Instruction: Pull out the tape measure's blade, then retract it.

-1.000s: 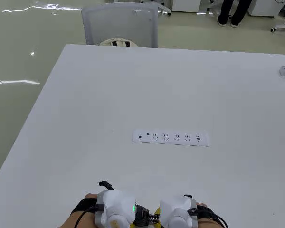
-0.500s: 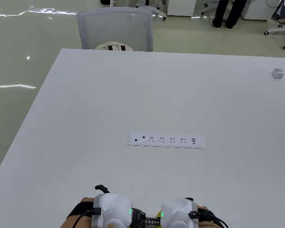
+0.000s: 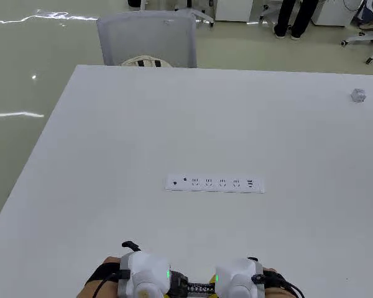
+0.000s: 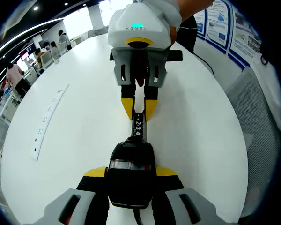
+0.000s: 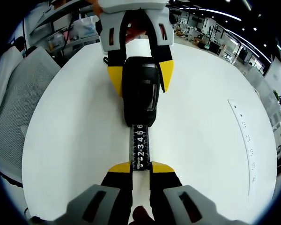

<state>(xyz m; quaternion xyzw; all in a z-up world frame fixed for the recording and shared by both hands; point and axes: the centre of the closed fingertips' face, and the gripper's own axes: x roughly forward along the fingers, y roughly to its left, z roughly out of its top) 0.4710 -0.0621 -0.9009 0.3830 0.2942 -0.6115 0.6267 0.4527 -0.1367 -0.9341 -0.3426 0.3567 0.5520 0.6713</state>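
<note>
Bright, even overhead light. White surface (image 3: 112, 136) near washed out, shadows soft and faint. Glare streaks on floor (image 3: 12, 74). Gripper views: heavy fisheye bending at edges, ceiling strip lights (image 5: 210, 13) visible; blade (image 5: 140, 147) numerals sharp, tape measure (image 4: 131, 173) casing glints.

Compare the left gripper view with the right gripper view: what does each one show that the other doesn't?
Left gripper view: the tape measure case from behind, clamped in the left tool, and the right tool face-on. Right gripper view: the left tool face-on, the case's mouth, and blade numbers up to 6. Shared: the short extended blade pinched by the right tool, white table, power strip, grey chair.
</note>
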